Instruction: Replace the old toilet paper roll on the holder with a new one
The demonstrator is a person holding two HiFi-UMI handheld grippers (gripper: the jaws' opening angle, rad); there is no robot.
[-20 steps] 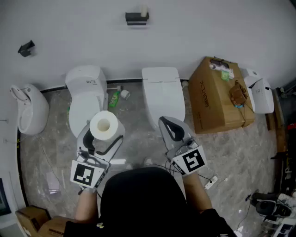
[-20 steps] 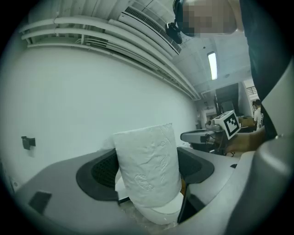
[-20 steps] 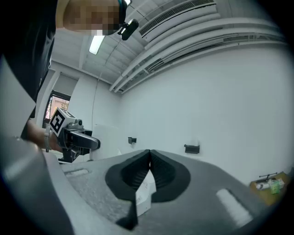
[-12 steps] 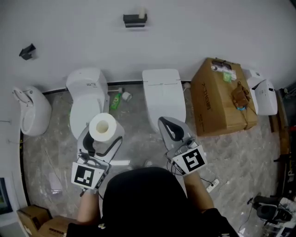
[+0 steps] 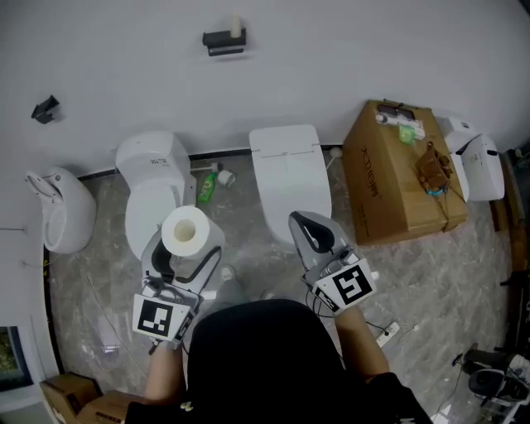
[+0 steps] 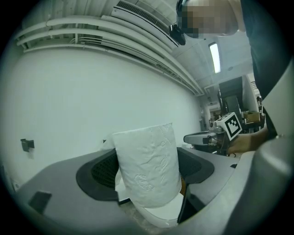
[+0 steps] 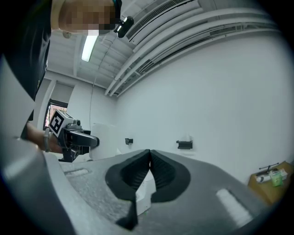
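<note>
My left gripper [image 5: 184, 242] is shut on a full white toilet paper roll [image 5: 185, 231], held upright with its hole facing up. In the left gripper view the roll [image 6: 147, 165] fills the gap between the wide-spread jaws. My right gripper [image 5: 308, 233] is shut and holds nothing; its pads meet in the right gripper view [image 7: 149, 158]. The black holder [image 5: 222, 40] is fixed high on the white wall, with a small pale core [image 5: 236, 25] standing on it. The holder [image 7: 184, 144] lies far ahead of both grippers.
Two white toilets [image 5: 154, 178] [image 5: 288, 174] stand against the wall. A urinal [image 5: 60, 207] is at the left and a cardboard box [image 5: 397, 174] at the right. A green bottle [image 5: 205, 187] lies on the floor, and a black hook [image 5: 44, 108] is on the wall.
The head view has shifted, so the holder and toilets sit slightly further left in the picture. Both grippers keep their places, and the left still holds the roll.
</note>
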